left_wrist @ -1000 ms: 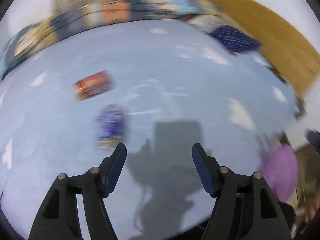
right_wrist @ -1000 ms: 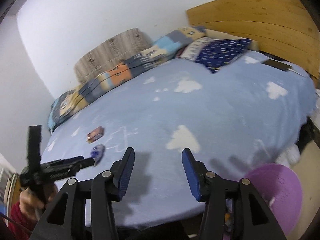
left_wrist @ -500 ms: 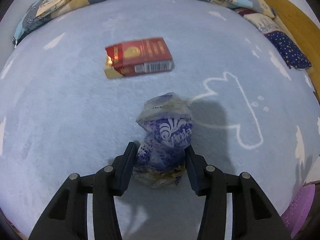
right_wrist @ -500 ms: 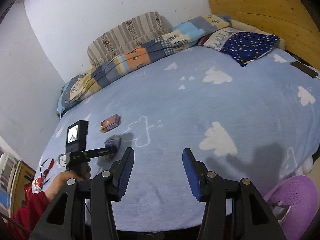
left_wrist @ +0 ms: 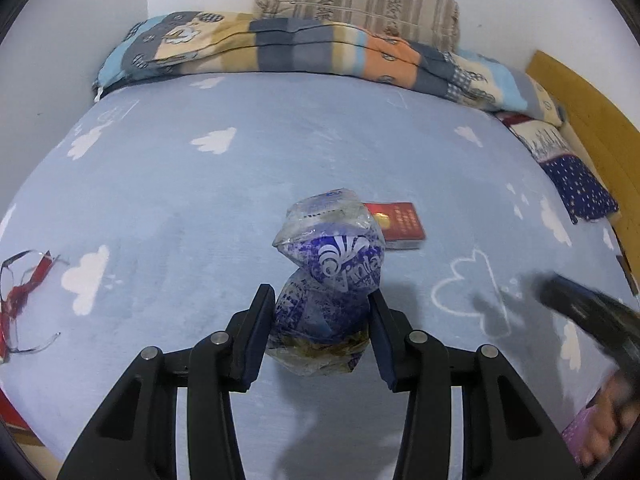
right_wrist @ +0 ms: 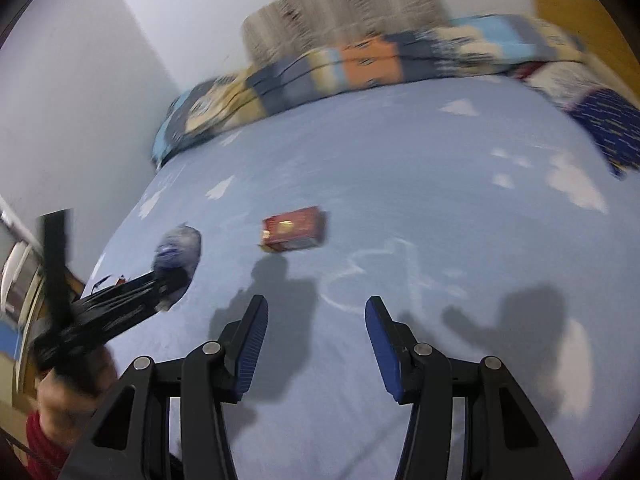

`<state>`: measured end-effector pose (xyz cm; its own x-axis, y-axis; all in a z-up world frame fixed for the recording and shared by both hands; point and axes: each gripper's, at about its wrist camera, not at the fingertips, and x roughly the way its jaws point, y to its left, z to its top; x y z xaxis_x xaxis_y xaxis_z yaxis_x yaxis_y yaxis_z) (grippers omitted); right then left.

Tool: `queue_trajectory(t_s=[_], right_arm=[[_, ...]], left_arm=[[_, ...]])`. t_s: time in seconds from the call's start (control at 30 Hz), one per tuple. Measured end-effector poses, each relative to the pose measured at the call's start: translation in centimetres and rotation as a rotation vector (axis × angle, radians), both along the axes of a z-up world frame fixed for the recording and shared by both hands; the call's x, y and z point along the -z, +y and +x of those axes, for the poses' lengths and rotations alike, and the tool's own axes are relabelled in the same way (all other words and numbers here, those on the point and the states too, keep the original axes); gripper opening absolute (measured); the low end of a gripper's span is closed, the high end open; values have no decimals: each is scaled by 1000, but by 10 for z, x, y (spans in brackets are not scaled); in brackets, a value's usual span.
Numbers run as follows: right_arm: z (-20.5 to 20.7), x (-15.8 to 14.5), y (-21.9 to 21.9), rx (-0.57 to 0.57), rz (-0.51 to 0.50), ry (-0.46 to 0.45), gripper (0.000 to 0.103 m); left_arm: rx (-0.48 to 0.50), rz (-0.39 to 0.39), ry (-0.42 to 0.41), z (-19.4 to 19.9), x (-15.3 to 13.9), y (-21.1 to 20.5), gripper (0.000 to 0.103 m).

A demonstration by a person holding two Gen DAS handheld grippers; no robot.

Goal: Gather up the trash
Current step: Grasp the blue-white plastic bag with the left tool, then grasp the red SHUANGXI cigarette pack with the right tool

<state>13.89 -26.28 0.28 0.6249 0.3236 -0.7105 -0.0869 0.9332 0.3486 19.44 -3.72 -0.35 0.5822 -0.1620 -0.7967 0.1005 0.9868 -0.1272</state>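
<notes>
Between left tongs (left_wrist: 322,330), clamped blue "Vinda" wrapper (left_wrist: 328,292), right tongs (right_wrist: 316,346) open, empty.

Crumpled plastic wrapper (left_wrist: 326,286): clear film with blue-purple print and a white logo, brownish residue at the bottom. Pinched low down between the left tongs (left_wrist: 320,332), standing upright, top half bulging free above the pads. Seems lifted off the bed, can't confirm. Red cigarette pack (left_wrist: 398,226): flat on the blue sheet just behind the wrapper, gold emblem, one end torn open. Red-and-clear wrapper scraps (left_wrist: 24,296): loose on the sheet near the bed's left edge.
</notes>
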Motion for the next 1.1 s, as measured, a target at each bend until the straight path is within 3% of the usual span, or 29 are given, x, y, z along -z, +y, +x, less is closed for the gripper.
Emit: queue_trajectory(t_s=[0.3, 0.53, 0.63, 0.8, 0.97, 1.1], right_arm=[[144, 46, 69, -91, -47, -1, 53], [205, 76, 86, -129, -76, 60, 53], [201, 85, 82, -165, -33, 117, 53], [161, 84, 83, -295, -5, 152, 57], [126, 87, 107, -376, -148, 122, 62], [117, 95, 127, -348, -305, 84, 62]], left_arm=[[-55, 39, 27, 11, 12, 14, 44], [-78, 25, 32, 14, 12, 24, 44], [-95, 18, 34, 15, 12, 29, 44], [-118, -2, 42, 16, 12, 33, 44], [-126, 10, 42, 17, 13, 30, 44], [-128, -1, 43, 17, 12, 31, 44]])
